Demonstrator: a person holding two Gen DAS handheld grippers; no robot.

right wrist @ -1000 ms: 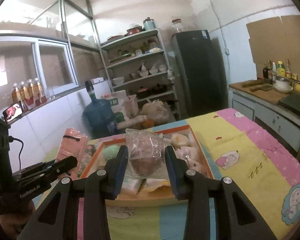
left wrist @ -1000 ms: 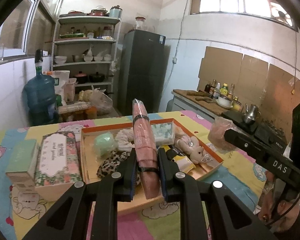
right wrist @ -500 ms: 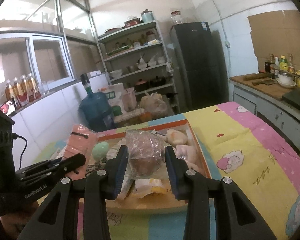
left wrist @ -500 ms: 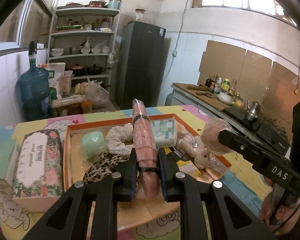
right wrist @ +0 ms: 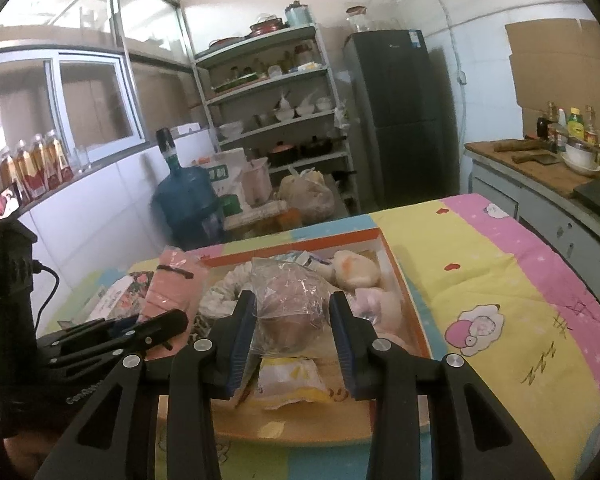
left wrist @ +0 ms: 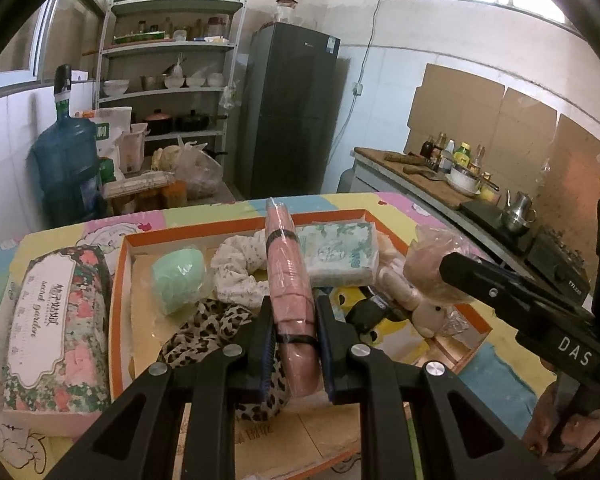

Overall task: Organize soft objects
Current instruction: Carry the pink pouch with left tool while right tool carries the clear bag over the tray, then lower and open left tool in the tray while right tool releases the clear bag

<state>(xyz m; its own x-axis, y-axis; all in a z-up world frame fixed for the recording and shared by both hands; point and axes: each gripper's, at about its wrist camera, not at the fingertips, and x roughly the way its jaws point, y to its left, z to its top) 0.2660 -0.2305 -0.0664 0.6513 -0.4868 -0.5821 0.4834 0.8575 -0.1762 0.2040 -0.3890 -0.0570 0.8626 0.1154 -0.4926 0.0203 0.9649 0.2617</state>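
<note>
My left gripper (left wrist: 294,344) is shut on a rolled pink towel (left wrist: 290,280) in clear wrap, held above the orange-rimmed cardboard tray (left wrist: 126,280). My right gripper (right wrist: 294,332) is shut on a clear plastic bag with a pinkish-brown soft thing (right wrist: 290,304), over the tray's near part (right wrist: 414,320). In the tray lie a mint-green soft ball (left wrist: 178,280), a white floral scrunchie (left wrist: 240,270), a leopard-print cloth (left wrist: 212,328), a tissue pack (left wrist: 340,254), a pink plush toy (left wrist: 404,292) and a yellow packet (right wrist: 288,380).
A floral tissue box (left wrist: 52,328) lies left of the tray on the cartoon tablecloth (right wrist: 500,280). Behind the table stand a blue water jug (left wrist: 66,172), a shelf rack (left wrist: 168,92) and a dark fridge (left wrist: 292,112). A counter with bottles (left wrist: 452,164) is at the right.
Both grippers have moved forward and lower over the tray, each with its object still held. The tray's contents look larger and closer.
</note>
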